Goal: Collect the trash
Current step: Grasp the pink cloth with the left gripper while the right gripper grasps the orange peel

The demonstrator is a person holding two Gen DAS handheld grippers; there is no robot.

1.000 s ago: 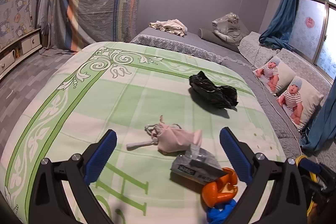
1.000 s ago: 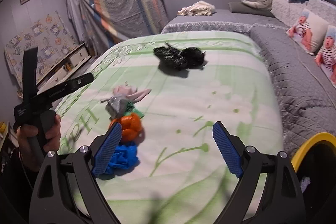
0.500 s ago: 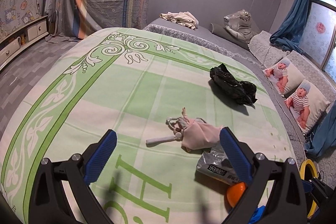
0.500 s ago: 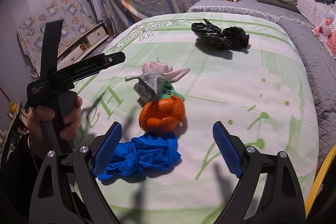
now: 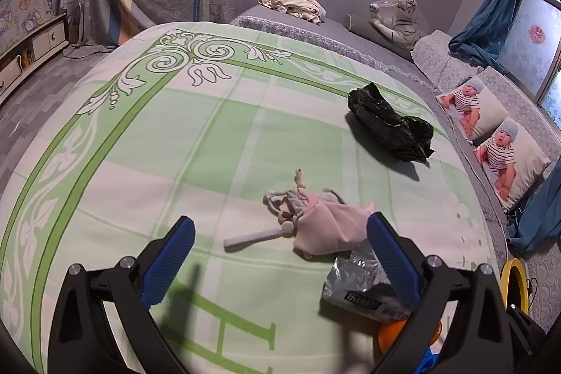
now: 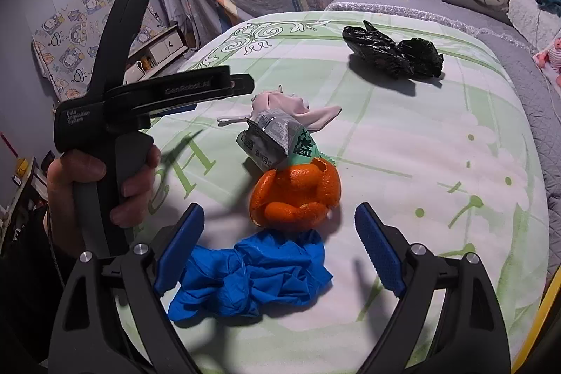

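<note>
Trash lies on a green-patterned bedspread (image 5: 147, 142). In the right wrist view my right gripper (image 6: 278, 251) is open and empty, just above crumpled blue gloves (image 6: 252, 272) and an orange peel (image 6: 296, 195). Behind them lie a silver-green snack wrapper (image 6: 277, 141), a pink cloth mask (image 6: 291, 107) and a black plastic bag (image 6: 392, 53). My left gripper (image 5: 280, 255) is open and empty, low over the bed before the mask (image 5: 322, 223) with a white stick (image 5: 252, 237); the wrapper (image 5: 361, 286) sits by its right finger. The black bag (image 5: 389, 125) lies further off.
A yellow bin rim (image 5: 513, 283) shows at the bed's right edge, also in the right wrist view (image 6: 540, 314). Baby-print pillows (image 5: 505, 146) and a grey quilt line the right side. A low cabinet (image 5: 31, 48) stands on the left floor. Clothes (image 5: 291, 4) lie at the far end.
Both grippers moved forward and lower towards the trash. The right one now hovers close over the blue gloves and orange peel. Both stayed open.
</note>
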